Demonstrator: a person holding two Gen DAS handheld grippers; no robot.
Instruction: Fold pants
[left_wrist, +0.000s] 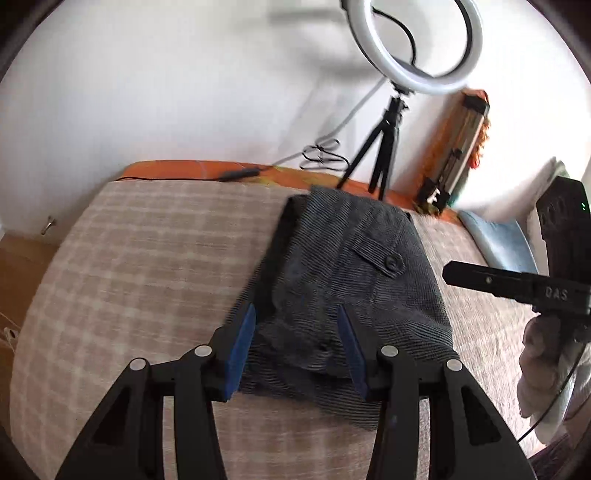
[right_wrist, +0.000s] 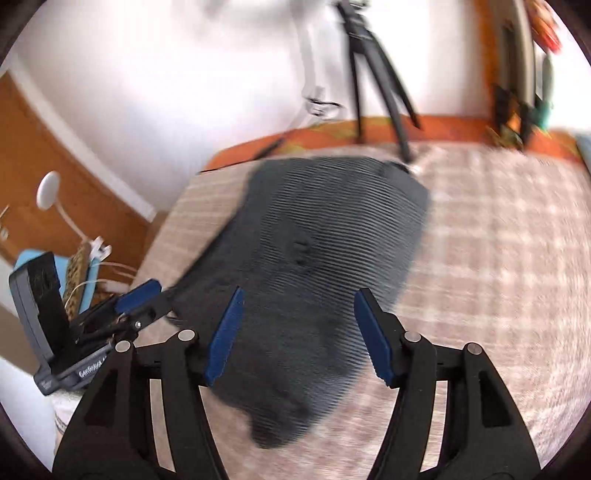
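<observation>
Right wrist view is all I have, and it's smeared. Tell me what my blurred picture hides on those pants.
Observer: The left wrist view is sharp: the folded grey pants show a pocket flap with a button facing up.
Operator: Report the left gripper's jaws.
Observer: The left gripper is open, its jaws straddling the near edge of the pants without closing on it.
Operator: Say what tops that tripod; my view cuts it off.
Observer: A ring light sits on the tripod behind the pants.
</observation>
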